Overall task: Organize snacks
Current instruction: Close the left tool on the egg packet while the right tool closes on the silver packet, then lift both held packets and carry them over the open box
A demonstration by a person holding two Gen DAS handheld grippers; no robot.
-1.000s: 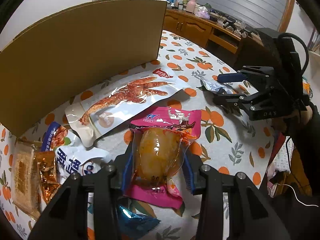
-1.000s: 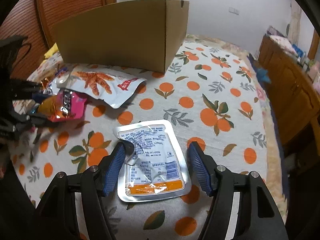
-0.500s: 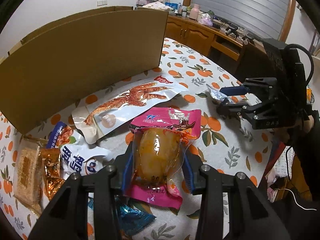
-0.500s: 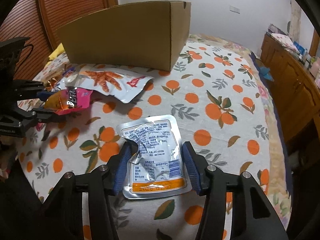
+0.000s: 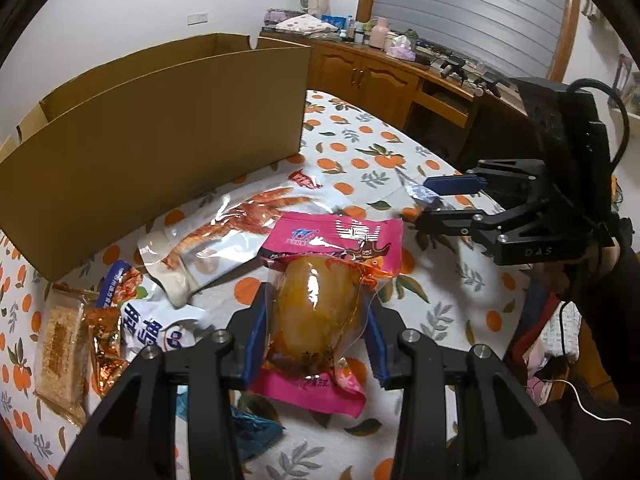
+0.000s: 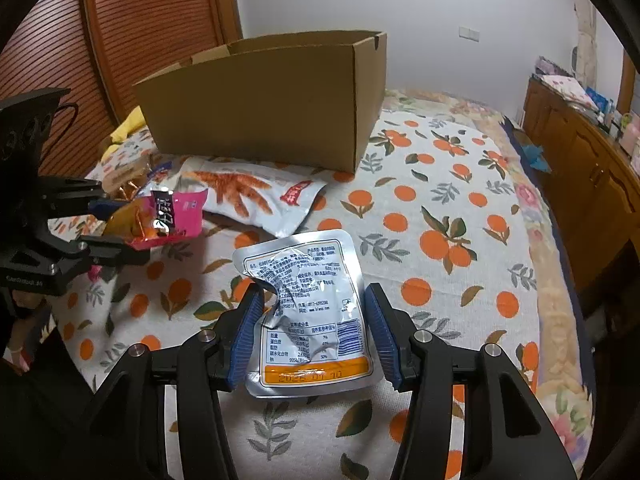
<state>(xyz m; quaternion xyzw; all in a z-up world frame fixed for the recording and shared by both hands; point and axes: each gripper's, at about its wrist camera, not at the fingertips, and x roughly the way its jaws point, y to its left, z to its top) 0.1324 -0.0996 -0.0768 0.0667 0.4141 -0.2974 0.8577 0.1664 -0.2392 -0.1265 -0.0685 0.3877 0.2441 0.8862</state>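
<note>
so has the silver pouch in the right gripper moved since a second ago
Yes. The silver pouch lay flat on the tablecloth earlier; now it is crumpled, shut between the right gripper pads and lifted, sitting nearer the cardboard box.

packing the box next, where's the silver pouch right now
In the right wrist view the silver pouch sits low in the middle, gripped between the right tool's blue pads, lifted off the orange-print cloth, nearer than the box.

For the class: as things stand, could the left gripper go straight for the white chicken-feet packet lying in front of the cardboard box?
Probably not yet. The left gripper is shut on the pink snack packet, so its jaws are occupied. The path to the chicken-feet packet looks free.
</note>
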